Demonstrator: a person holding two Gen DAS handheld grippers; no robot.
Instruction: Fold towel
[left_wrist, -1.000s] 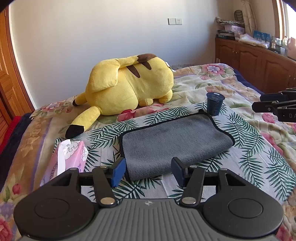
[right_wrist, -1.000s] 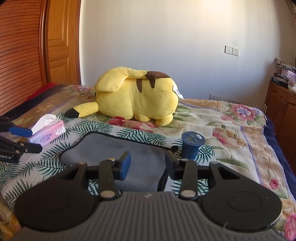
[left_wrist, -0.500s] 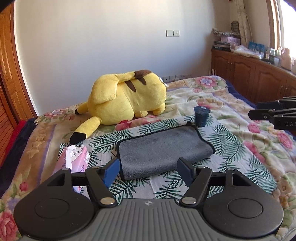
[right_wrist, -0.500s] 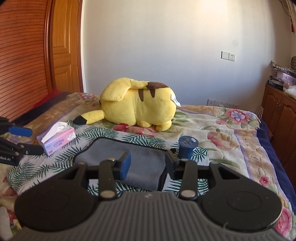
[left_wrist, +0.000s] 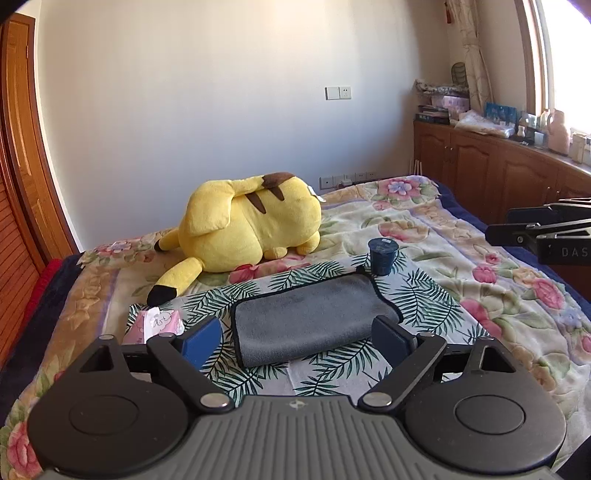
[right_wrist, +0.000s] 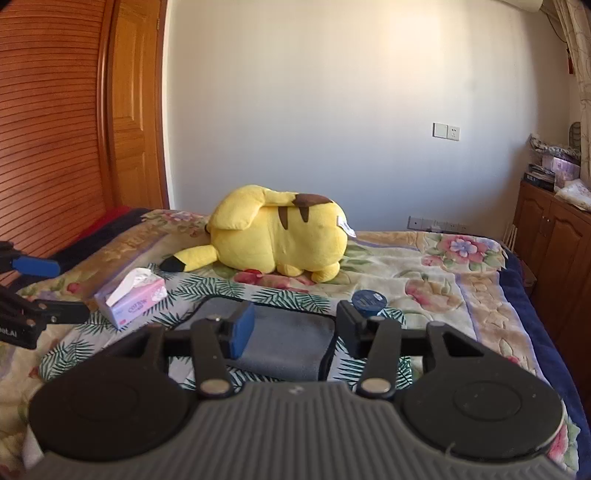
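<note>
Both grippers have drawn back and up from the bed over the last second, so the grey towel (left_wrist: 314, 317) now looks smaller and lies farther ahead of the fingers in both wrist views. The left gripper (left_wrist: 295, 339) has also spread wider than it was; it holds nothing — its blue pads (left_wrist: 201, 341) stand well apart in the air, framing the towel's near folded edge without touching it. The right gripper (right_wrist: 291, 328) is parted too, though less widely, and is likewise empty, hovering above the towel's right end.

The towel lies folded and flat on the palm-leaf cloth (left_wrist: 417, 295) spread over the floral bedspread (left_wrist: 480, 258), at about 12 o'clock from the left gripper. In the right wrist view the towel (right_wrist: 288, 343) shows between and just beyond the fingers.

A dark blue cup (left_wrist: 383, 256) stands upright at the towel's 1 o'clock corner, just beside it — whether it touches the black hem cannot be told. A pink tissue box (right_wrist: 131, 301) rests at the towel's 9 o'clock, apart from it. The yellow plush toy (left_wrist: 247, 230) lies on its side well beyond, toward 11 o'clock. Wooden cabinets (left_wrist: 491, 177) run along the wall at 3 o'clock.
</note>
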